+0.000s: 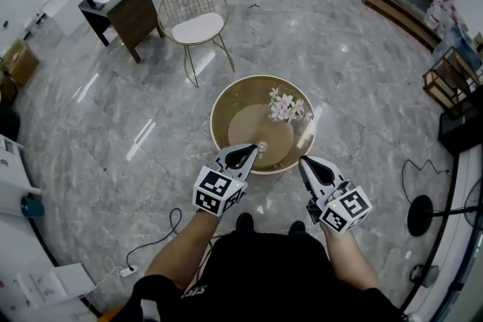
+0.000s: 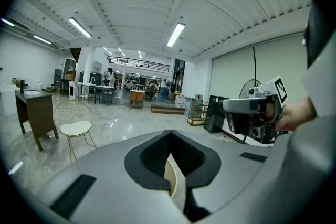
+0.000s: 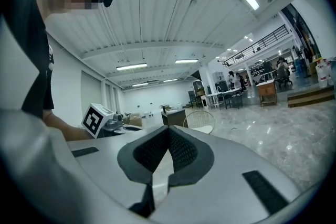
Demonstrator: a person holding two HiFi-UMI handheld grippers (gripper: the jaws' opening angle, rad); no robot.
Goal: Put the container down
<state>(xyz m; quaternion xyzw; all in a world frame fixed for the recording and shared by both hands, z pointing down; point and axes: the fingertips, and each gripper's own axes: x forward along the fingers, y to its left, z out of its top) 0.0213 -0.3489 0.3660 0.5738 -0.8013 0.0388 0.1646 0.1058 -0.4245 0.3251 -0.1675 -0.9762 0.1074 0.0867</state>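
A round tan container (image 1: 220, 106) with pink and white flowers (image 1: 287, 106) in it hangs above the marble floor in front of the person. My left gripper (image 1: 255, 150) is shut on its near rim at the left. My right gripper (image 1: 303, 161) is shut on the near rim further right. In the left gripper view a cream strip of the rim (image 2: 174, 182) is pinched between the closed jaws of the left gripper (image 2: 170, 152). The right gripper view shows the same pale rim (image 3: 159, 177) clamped in the right gripper (image 3: 168, 142).
A gold wire chair (image 1: 195, 19) with a white seat stands beyond the container. A dark wooden washstand (image 1: 121, 7) is at the far left. A standing fan (image 1: 427, 215) and shelves (image 1: 447, 79) are at the right. A cable (image 1: 162, 234) lies on the floor near the person's feet.
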